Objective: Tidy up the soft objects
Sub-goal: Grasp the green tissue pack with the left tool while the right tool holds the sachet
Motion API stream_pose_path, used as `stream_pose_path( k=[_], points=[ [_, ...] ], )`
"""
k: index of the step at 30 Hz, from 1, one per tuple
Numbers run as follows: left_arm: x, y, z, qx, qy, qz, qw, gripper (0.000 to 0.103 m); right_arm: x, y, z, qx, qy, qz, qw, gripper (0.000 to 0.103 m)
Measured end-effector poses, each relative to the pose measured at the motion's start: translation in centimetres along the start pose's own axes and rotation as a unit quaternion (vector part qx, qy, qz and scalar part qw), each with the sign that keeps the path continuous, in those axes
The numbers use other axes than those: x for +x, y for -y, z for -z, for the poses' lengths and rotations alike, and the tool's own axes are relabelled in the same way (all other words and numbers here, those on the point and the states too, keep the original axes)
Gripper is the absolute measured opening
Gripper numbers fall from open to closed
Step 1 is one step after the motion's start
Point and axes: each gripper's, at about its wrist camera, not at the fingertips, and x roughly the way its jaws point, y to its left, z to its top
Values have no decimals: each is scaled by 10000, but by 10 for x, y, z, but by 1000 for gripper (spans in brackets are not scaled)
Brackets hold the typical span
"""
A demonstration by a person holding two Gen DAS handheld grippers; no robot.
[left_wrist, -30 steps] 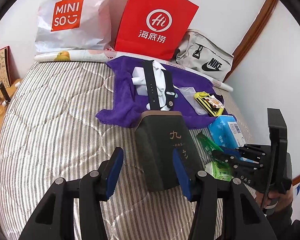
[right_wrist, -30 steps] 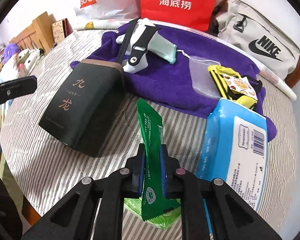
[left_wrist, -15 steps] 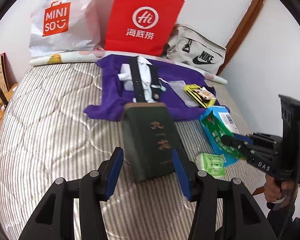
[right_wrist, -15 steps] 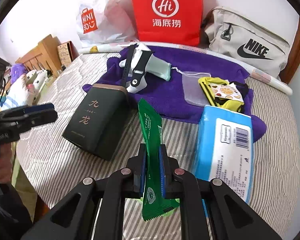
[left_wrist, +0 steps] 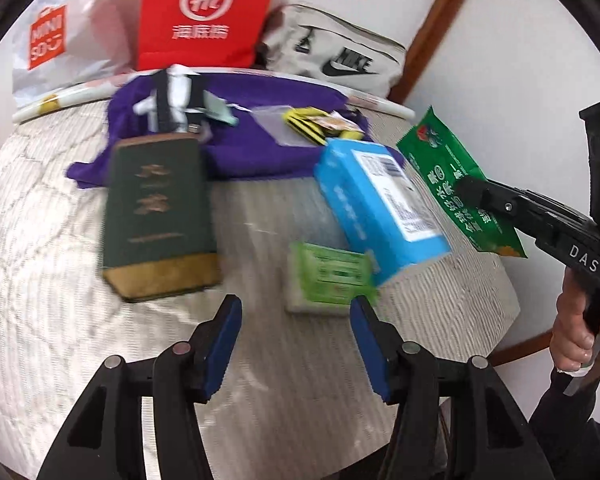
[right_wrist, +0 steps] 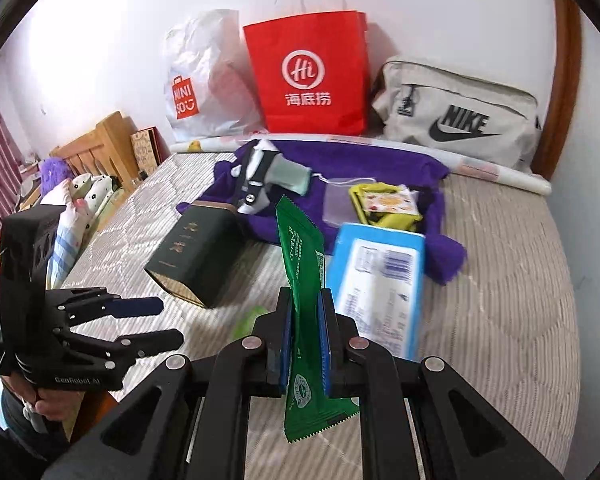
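The right tool [right_wrist: 305, 334] is clamped on a flat green foil sachet [right_wrist: 300, 248], gripped near its lower end and held upright above the striped quilted bed [right_wrist: 520, 280]. The left tool [left_wrist: 296, 334] stands apart and empty, above bare mattress. A small pale-green tissue packet [left_wrist: 328, 276] lies just ahead of it at 12 o'clock, touching the blue plastic wet-wipe pack [left_wrist: 376, 204] at 1 o'clock. A dark green rectangular box with gold lettering [left_wrist: 158, 216] lies at 11 o'clock, its far end against the purple fleece cloth [left_wrist: 252, 152].

Risks:
- The sachet is thin and slick; a loose grip or fast swing could let it slide out.
- The unsupported upper portion may fold over, snagging on placement.
- The tissue packet abuts the wipe pack; a careless grasp could pinch both.
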Motion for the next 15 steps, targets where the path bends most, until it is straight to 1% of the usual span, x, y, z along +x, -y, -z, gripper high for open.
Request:
stream_pose_path(
  k=[1,5,10,14,15],
  points=[
    [5,6,1,27,-35,-36,10000,61,-3,4,3,17,21,-17,10000,12],
    [24,24,0,66,-126,-210,9997,62,-8,22,10,36,104,-173,9998,12],
    [46,39,-5,190,-235,-417,9987,63,-3,41,9,19,94,-371,9993,12],
    [59,45,-7,185,-256,-351,9989,64,-1,48,8,-126,139,-494,9986,12],
    [61,46,-7,197,-272,-380,9987,66,0,49,8,-173,162,-505,9984,12]
  ],
)
